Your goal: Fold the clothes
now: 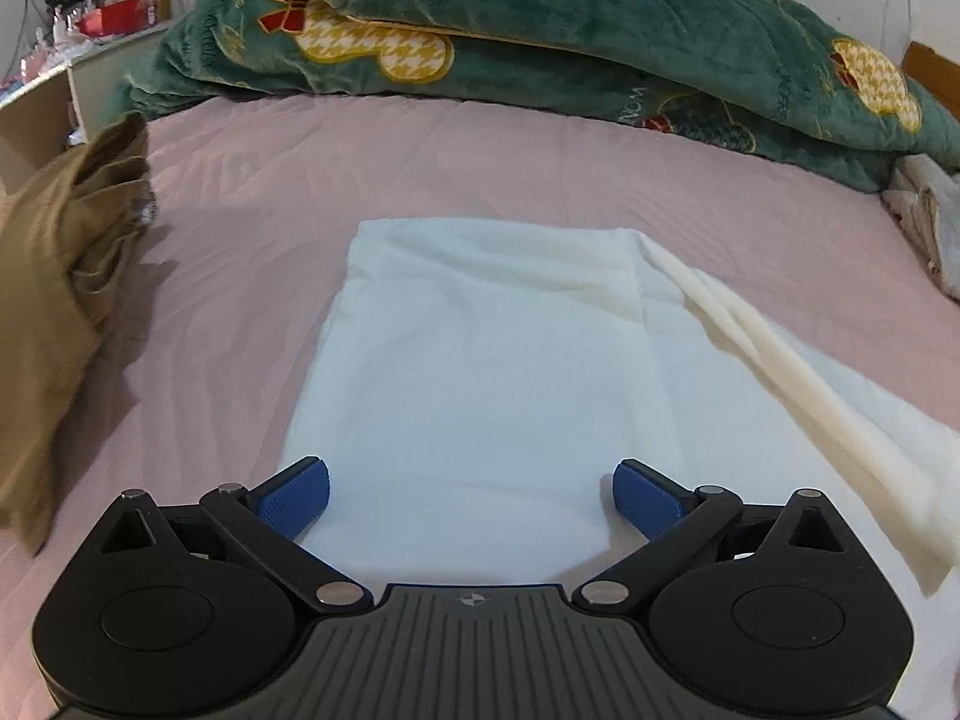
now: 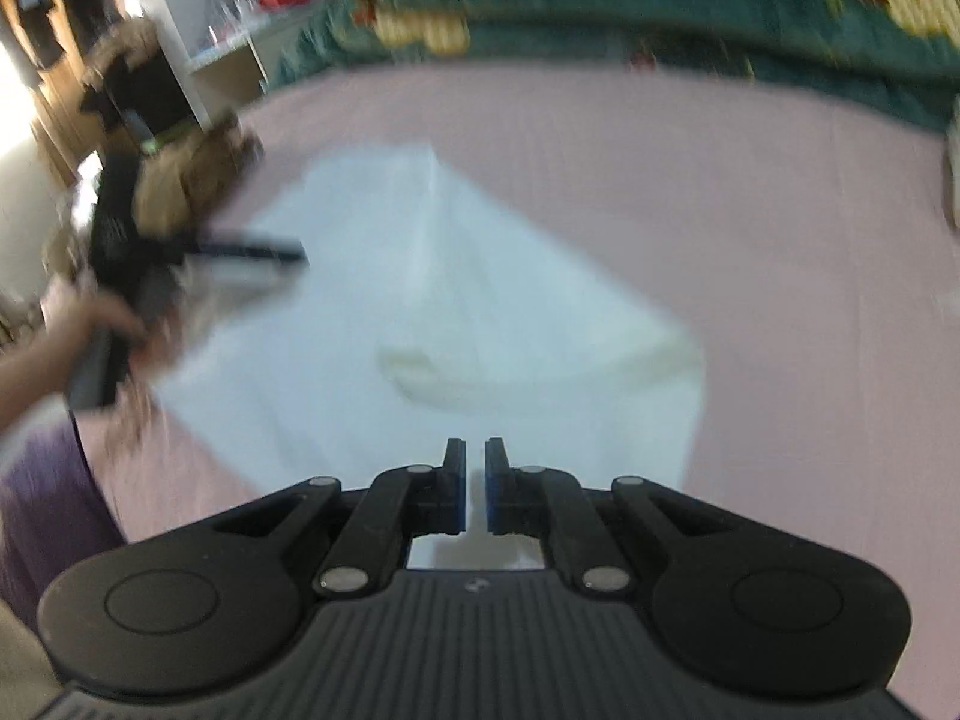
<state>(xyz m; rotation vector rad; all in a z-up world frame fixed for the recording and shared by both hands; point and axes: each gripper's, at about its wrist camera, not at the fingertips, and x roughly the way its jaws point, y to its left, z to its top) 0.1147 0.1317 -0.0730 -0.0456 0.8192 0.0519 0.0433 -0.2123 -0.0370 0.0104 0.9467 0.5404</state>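
A white garment (image 1: 480,360) lies partly folded on the pink bed sheet (image 1: 240,252). One white edge (image 1: 798,372) rises off the bed to the right. My left gripper (image 1: 471,495) is open, its blue pads spread just above the garment's near end, holding nothing. In the blurred right wrist view the garment (image 2: 456,312) is lifted into a peak toward my right gripper (image 2: 475,483). Its jaws are nearly together with a thin gap, over the white cloth; whether cloth is pinched is hidden. The left gripper (image 2: 252,252) shows at the garment's left side.
A tan garment (image 1: 54,300) is heaped at the left bed edge. A green patterned quilt (image 1: 540,48) is piled across the far side. Pale cloth (image 1: 930,222) lies far right. A white shelf (image 1: 78,78) with clutter stands beyond the bed at left.
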